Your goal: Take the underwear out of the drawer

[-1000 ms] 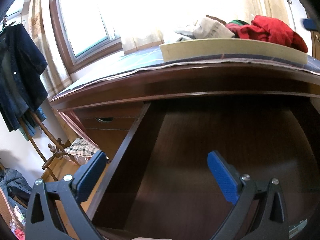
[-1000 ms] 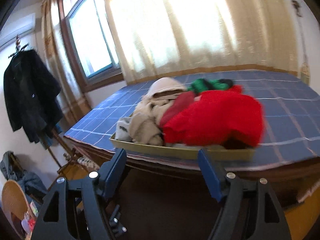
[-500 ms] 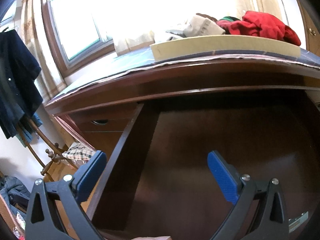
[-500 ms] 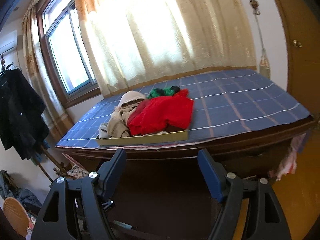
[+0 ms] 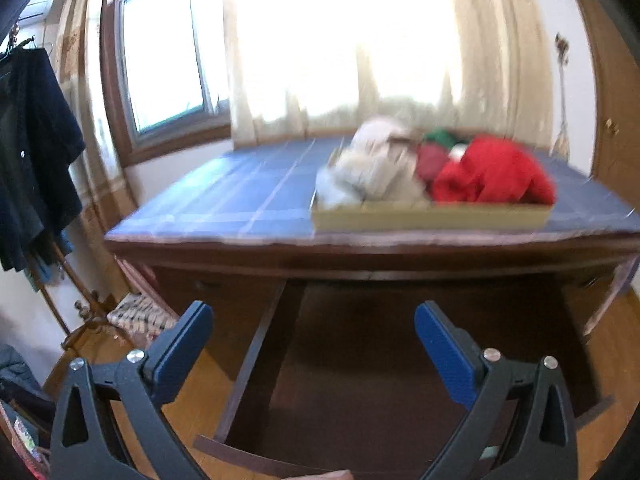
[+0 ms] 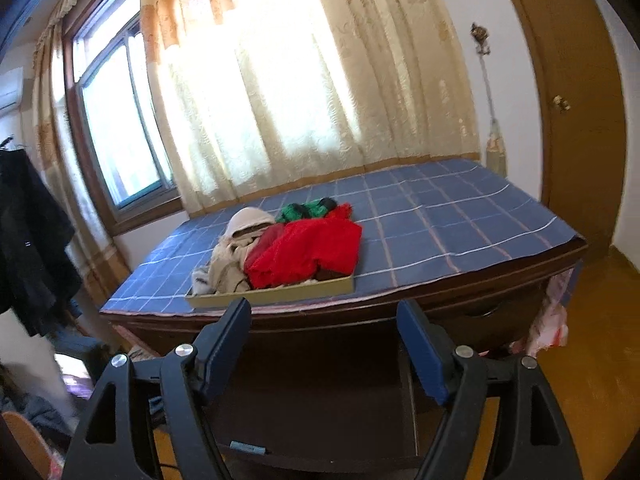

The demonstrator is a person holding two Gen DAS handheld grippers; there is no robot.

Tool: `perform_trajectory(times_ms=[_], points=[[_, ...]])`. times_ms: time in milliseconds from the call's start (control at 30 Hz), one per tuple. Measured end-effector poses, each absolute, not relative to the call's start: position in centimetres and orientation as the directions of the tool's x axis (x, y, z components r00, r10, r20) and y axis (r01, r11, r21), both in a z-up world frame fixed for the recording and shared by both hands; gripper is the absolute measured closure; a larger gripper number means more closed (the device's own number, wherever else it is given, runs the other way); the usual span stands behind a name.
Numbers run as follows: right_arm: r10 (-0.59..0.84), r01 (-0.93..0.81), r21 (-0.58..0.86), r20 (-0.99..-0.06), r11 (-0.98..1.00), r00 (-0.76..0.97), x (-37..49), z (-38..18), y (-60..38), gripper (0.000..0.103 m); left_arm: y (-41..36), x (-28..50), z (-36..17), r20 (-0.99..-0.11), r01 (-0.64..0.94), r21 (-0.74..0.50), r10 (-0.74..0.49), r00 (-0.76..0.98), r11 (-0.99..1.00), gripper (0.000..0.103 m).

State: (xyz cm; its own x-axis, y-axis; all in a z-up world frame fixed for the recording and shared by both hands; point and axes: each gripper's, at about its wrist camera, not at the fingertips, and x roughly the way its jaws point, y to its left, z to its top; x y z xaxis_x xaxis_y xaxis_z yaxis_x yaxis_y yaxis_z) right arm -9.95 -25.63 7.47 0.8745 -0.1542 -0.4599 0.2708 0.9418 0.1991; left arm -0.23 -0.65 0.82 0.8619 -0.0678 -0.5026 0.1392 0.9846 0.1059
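The underwear (image 6: 280, 252) lies heaped in the tray (image 6: 272, 298) on the worktop (image 6: 440, 224), above the pulled-out drawer (image 5: 400, 380), which looks bare, so the task seems done. The left tongs (image 5: 314, 340) gape empty; the right tongs (image 6: 324, 340) are opening, nothing between them.

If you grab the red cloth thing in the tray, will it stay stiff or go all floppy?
Probably floppy: the red garment lies crumpled in soft folds in the tray. It looks light. Pulling it may drag the beige clothes bunched against it.
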Motion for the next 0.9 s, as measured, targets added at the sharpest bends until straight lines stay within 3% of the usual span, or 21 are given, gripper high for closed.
perform_trajectory(times_ms=[67,267,400,633,900], points=[[-0.219,0.327,0.168,-0.462,0.930,0.859,-9.4,7.7,-24.8,0.011,-0.8,-0.9,2.5,-0.488,0.136,0.120,-0.061,0.871,0.983,0.000],[-0.245,0.330,0.084,-0.507,0.940,0.826,-7.6,7.6,-21.8,0.011,-1.0,-1.3,5.1,-0.520,0.158,0.069,-0.099,0.848,0.985,0.000],[-0.219,0.299,0.091,-0.490,0.950,0.844,-8.2,6.9,-20.3,0.011,-1.4,-2.5,4.9,-0.523,0.167,0.075,-0.104,0.846,0.983,0.000],[-0.325,0.379,0.042,-0.433,0.925,0.841,-9.9,5.7,-18.4,0.011,-2.4,-4.6,3.9,-0.514,0.178,0.105,-0.100,0.852,0.978,0.000],[-0.329,0.361,0.011,-0.383,0.933,0.863,-11.3,5.9,-16.8,0.011,-2.8,-5.9,4.3,-0.500,0.184,0.130,-0.096,0.861,0.974,0.000]])
